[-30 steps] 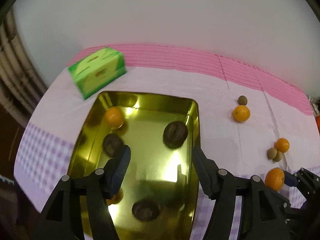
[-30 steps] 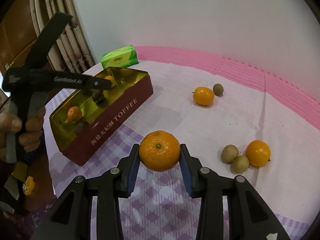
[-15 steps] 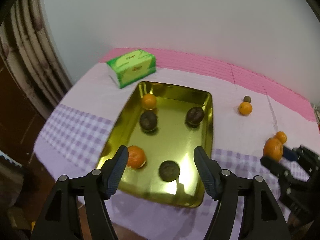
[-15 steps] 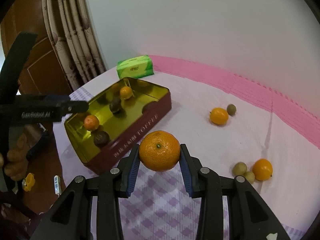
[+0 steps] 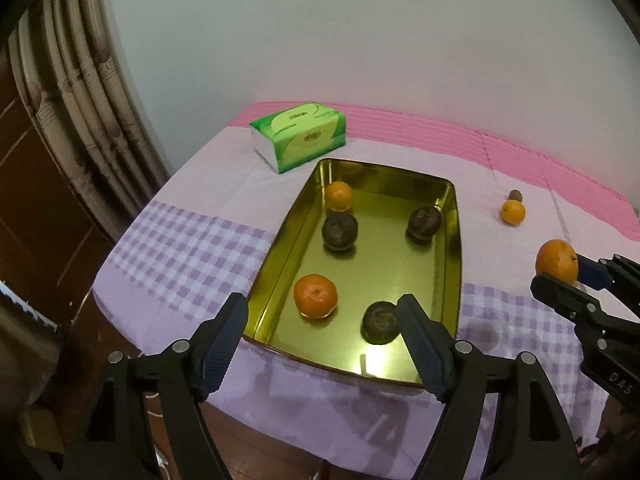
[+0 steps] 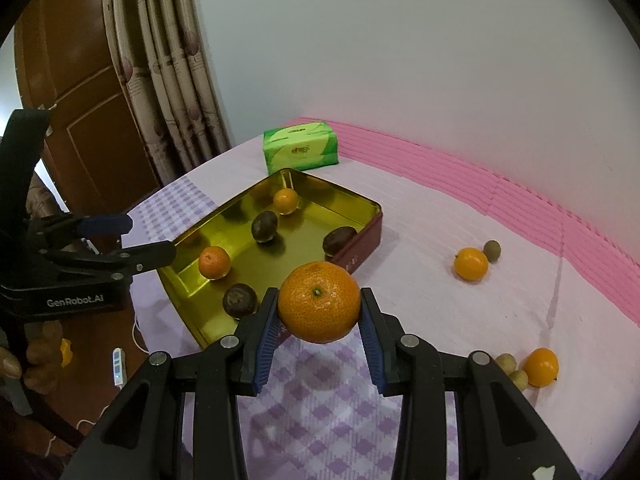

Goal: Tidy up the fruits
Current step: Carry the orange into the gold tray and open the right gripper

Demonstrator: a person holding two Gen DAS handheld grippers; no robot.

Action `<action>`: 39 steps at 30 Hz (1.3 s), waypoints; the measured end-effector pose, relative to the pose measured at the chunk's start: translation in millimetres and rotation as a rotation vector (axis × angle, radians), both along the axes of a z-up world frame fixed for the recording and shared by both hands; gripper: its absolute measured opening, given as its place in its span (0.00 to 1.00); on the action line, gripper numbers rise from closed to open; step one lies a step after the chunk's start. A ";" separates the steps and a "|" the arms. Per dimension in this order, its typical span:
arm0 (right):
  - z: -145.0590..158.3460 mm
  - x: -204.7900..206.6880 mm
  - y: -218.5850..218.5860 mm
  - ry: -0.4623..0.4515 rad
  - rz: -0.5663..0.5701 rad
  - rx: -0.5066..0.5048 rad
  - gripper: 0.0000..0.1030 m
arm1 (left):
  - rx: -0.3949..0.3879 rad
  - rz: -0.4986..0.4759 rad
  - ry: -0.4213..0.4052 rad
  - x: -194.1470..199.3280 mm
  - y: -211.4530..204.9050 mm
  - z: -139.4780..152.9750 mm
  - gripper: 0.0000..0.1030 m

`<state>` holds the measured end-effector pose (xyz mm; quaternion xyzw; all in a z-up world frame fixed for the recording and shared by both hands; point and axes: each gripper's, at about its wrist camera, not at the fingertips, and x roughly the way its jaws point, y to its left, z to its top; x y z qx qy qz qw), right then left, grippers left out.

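My right gripper (image 6: 319, 312) is shut on a mandarin (image 6: 319, 302) and holds it in the air over the checked cloth, right of the gold tin (image 6: 188, 276). The mandarin also shows in the left wrist view (image 5: 557, 261). The tin (image 5: 452, 248) holds two mandarins (image 5: 315, 295) (image 5: 339, 196) and three dark round fruits (image 5: 340, 231). My left gripper (image 5: 322, 332) is open and empty, above the tin's near edge. Loose on the cloth lie an orange (image 6: 471, 264) with a small brown fruit (image 6: 492, 249), and another orange (image 6: 541, 367) beside two small brown fruits (image 6: 506, 361).
A green tissue pack (image 5: 298, 136) lies behind the tin. The pink-edged cloth covers the table (image 5: 180, 236), whose left and near edges drop to the floor. Curtains (image 6: 172, 80) and a wooden door stand at the left. A white wall is behind.
My left gripper has pulled back and up from inside the tin to above its near edge. My right gripper has risen with the mandarin and moved toward the tin.
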<state>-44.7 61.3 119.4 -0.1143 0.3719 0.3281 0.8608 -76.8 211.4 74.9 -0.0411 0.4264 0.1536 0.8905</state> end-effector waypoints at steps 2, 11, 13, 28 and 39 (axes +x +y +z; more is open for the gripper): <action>0.8 1.1 4.5 0.005 0.002 0.001 0.35 | 0.001 0.006 -0.002 -0.5 2.5 -2.2 0.76; -1.4 9.5 26.4 0.031 0.021 0.003 0.35 | 0.027 0.016 0.019 2.5 7.8 -13.1 0.77; -3.1 10.8 31.8 0.038 0.026 0.001 0.35 | 0.024 0.016 0.026 3.8 9.0 -15.0 0.77; -22.0 27.8 66.2 0.098 0.058 -0.014 0.35 | -0.010 0.033 0.073 7.8 18.3 -24.3 0.81; -42.0 48.8 82.7 0.159 0.056 -0.019 0.36 | -0.043 0.060 0.096 9.1 26.7 -29.1 0.82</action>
